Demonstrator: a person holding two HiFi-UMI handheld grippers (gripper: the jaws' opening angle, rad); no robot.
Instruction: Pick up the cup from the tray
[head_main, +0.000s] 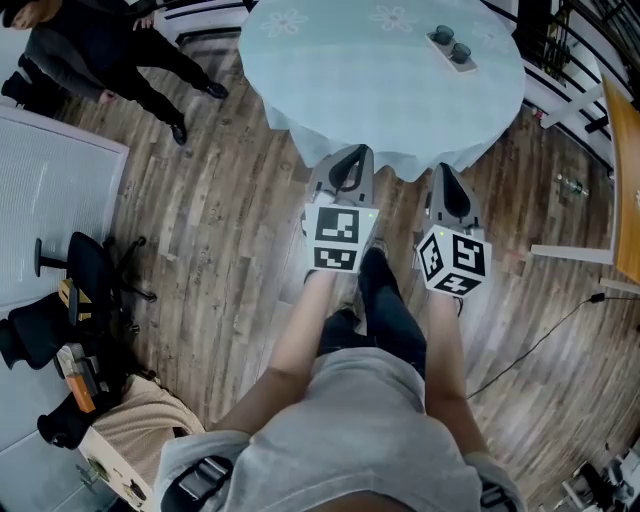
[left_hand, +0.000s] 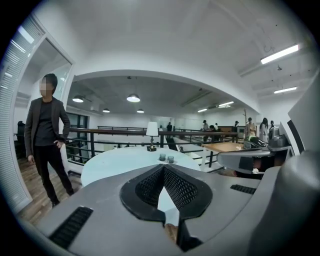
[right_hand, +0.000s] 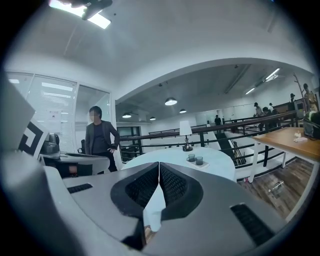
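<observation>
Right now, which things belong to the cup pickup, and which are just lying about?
Job: cups, tray, round table, left tongs, right tongs (both shut, empty).
Lying about: lamp, office chair, wooden table, floor cable.

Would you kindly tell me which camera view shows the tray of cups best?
The head view: it looks down on the whole tray and both cups on the round table. The right gripper view shows them small and side-on; in the left gripper view they are tinier still.
</observation>
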